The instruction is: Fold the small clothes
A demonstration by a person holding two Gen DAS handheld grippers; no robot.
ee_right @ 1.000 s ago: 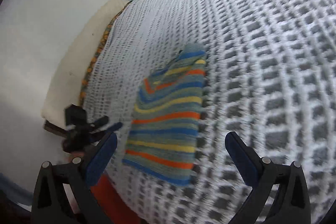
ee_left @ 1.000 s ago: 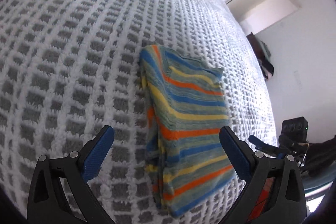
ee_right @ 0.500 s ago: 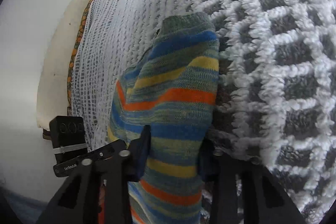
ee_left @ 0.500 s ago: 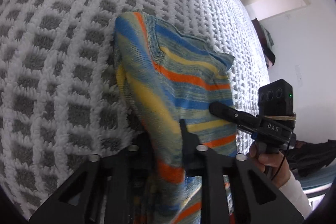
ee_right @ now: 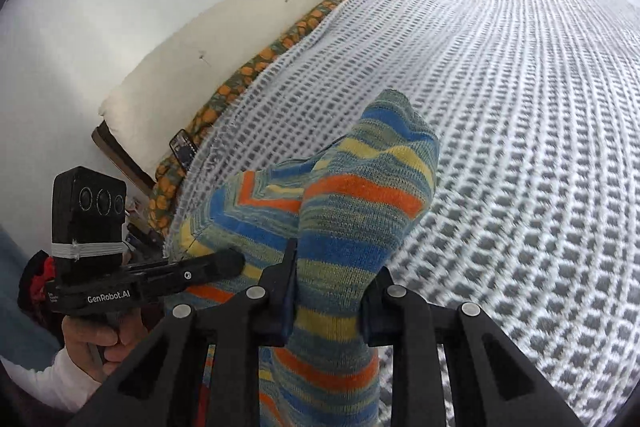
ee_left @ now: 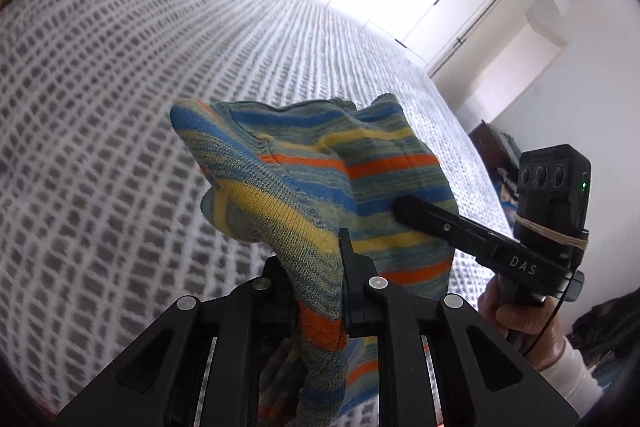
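Two grippers angle downward over the bed [ee_left: 100,75]: the left gripper [ee_left: 320,291] is clamped on the striped knit garment [ee_left: 320,167], and the right gripper [ee_right: 328,291], its fingers closing further, pinches another bunch of it. The garment (blue, yellow, orange and green bands) hangs crumpled between them, lifted above the bed's white-and-grey waffle blanket [ee_right: 520,107].
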